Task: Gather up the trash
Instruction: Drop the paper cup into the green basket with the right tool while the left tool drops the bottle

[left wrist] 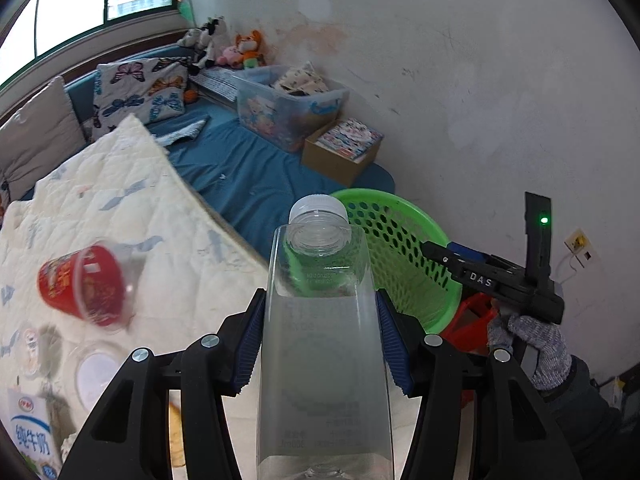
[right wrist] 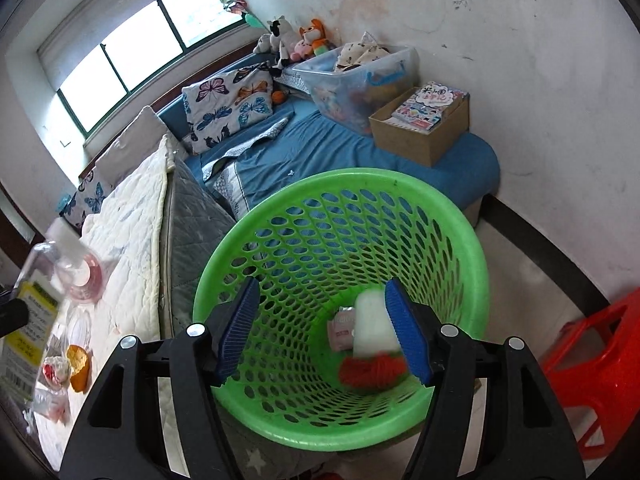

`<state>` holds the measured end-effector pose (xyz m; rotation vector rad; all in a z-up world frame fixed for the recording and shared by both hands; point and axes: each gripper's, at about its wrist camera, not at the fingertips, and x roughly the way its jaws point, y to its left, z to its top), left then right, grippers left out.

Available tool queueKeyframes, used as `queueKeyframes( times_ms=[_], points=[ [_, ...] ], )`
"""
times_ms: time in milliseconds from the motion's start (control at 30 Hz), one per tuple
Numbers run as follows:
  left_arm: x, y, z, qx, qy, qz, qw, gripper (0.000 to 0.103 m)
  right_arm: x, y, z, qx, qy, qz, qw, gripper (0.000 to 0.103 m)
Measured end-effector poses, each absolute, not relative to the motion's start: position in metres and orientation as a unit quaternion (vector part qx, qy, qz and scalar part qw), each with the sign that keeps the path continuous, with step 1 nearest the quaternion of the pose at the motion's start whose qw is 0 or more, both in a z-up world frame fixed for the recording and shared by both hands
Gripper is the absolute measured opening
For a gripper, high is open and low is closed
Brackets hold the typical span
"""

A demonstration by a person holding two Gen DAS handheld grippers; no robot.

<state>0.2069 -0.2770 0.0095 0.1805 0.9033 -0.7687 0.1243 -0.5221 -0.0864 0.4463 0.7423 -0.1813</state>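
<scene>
My left gripper (left wrist: 320,340) is shut on a clear plastic bottle (left wrist: 324,360) with a white cap, held above the quilt and pointing at the green mesh basket (left wrist: 400,256). The bottle also shows at the left edge of the right wrist view (right wrist: 36,292). My right gripper (right wrist: 324,332) is open and empty, hovering over the basket's mouth (right wrist: 460,240). Inside the basket lie a white and red cup (right wrist: 374,340) and a small wrapper (right wrist: 342,326). A red cup (left wrist: 86,284) and a milk carton (left wrist: 30,436) lie on the quilt.
The white quilt (left wrist: 120,208) covers the near bed, with orange peel (right wrist: 78,364) and small wrappers on it. A blue mattress (right wrist: 340,148) holds a cardboard box (right wrist: 424,124) and a clear storage bin (right wrist: 356,76). A red stool (right wrist: 592,368) stands right of the basket.
</scene>
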Motion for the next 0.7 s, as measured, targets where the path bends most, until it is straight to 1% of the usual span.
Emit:
queueKeyframes(
  times_ms=[33,400,700],
  points=[
    [0.208,-0.283,0.007,0.090,0.427,-0.364,0.823,0.052,0.120,-0.524,-0.085,0.218,0.356,-0.088,0.905,0.070],
    [0.222,-0.367,-0.029,0.157,0.468,-0.373,0.785,0.052,0.090,-0.532,-0.081,0.226,0.343,-0.086,0.908,0.072],
    [0.234,-0.402,-0.060,0.188,0.508,-0.352,0.763,0.052,0.082,-0.544,-0.092,0.246,0.343,-0.087,0.902,0.072]
  ],
)
